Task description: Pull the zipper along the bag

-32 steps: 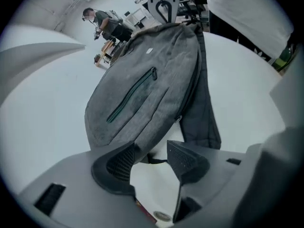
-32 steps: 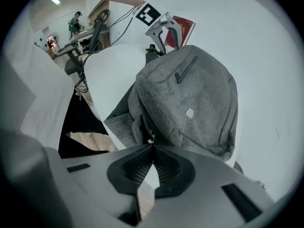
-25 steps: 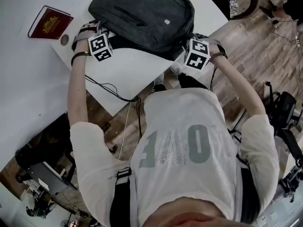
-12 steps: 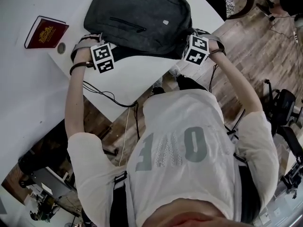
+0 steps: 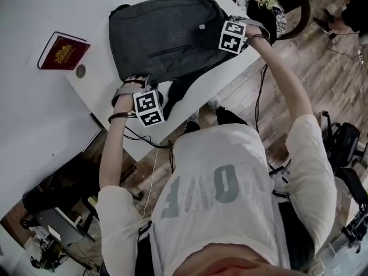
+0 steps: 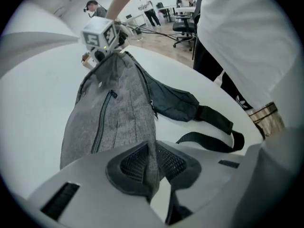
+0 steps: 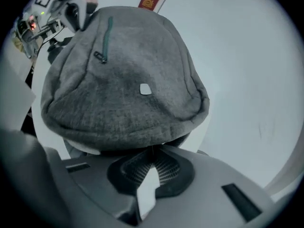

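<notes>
A dark grey backpack [image 5: 167, 39] lies slantwise on the white table [image 5: 34, 96]. Its front-pocket zipper [image 5: 169, 52] is shut, the pull [image 6: 113, 94] at one end. My left gripper [image 5: 144, 86] is at the bag's near end. Its jaws have just been closing, and in the left gripper view the pads [image 6: 135, 163] pinch a fold of grey fabric [image 6: 152, 146]. My right gripper [image 5: 230, 33] is at the far end, its jaws shut [image 7: 151, 155] under the bag's rim [image 7: 142, 144]. What thin part they pinch is hidden.
A red book [image 5: 63, 50] and a small round disc [image 5: 81, 71] lie left of the bag. Black straps [image 6: 209, 137] trail over the table's near edge. Cables hang below the table, and a chair [image 5: 270, 7] stands past the far corner on the wooden floor.
The bag has swung round on the table. The left gripper moved right and toward the near edge, the right gripper moved away toward the far corner. The left jaws closed on fabric.
</notes>
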`<state>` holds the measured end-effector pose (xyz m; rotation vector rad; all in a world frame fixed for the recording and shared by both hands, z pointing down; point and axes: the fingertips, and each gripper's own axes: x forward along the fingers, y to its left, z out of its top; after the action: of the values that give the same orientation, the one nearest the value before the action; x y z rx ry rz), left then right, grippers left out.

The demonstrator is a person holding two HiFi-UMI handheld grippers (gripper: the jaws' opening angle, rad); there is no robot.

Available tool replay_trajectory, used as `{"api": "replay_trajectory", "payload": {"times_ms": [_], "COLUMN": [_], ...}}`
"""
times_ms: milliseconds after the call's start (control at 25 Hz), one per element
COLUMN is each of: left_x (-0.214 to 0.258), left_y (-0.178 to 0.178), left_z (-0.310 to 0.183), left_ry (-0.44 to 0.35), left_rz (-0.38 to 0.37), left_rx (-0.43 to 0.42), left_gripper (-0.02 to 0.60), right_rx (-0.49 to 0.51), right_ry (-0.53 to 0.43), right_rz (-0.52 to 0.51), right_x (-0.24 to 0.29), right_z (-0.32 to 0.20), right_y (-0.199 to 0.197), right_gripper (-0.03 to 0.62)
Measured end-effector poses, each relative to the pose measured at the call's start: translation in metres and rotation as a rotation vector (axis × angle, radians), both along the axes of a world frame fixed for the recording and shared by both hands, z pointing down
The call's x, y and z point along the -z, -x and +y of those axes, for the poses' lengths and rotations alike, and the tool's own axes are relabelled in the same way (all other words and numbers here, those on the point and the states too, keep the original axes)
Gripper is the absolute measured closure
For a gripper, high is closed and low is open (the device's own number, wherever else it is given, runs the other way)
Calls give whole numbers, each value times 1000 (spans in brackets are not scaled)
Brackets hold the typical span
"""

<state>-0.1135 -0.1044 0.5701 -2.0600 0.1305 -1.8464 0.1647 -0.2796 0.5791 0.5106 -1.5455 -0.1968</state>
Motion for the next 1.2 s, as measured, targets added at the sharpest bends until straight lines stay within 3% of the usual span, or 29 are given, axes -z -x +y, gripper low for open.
{"api": "replay_trajectory", "payload": {"times_ms": [200, 320, 440, 600, 680, 800, 960, 1080, 1200], "left_x": [-9, -8, -10, -12, -11, -10, -13, -13, -16], "left_y": [-21, -21, -18, -17, -21, -23, -24, -25, -23], "left_z": [4, 0, -1, -1, -2, -4, -3, -6, -7], "left_ry": [0, 22, -28, -12, 0, -13, -22, -10, 0], "left_rz": [-50, 16, 59, 69, 94, 163, 163, 173, 194], "left_rx": [49, 69, 20, 33, 67, 117, 132, 166, 187], "left_gripper": [508, 508, 508, 508, 509, 509, 509, 509, 511], "right_rx": [86, 130, 163, 173, 140, -14, -160, -179, -159], "right_ry": [-3, -30, -76, -33, -9, -12, -135, -199, -179], "right_rz": [100, 114, 122, 156, 147, 38, 10, 10, -5], "right_x": [4, 14, 29, 33, 29, 28, 37, 35, 32], "right_z": [-31, -26, -17, 5, 17, 26, 29, 31, 40], "right_y": [4, 4, 0, -9, -16, -21, -20, -23, -29], "right_gripper": [563, 563, 563, 563, 563, 563, 563, 563, 563]}}
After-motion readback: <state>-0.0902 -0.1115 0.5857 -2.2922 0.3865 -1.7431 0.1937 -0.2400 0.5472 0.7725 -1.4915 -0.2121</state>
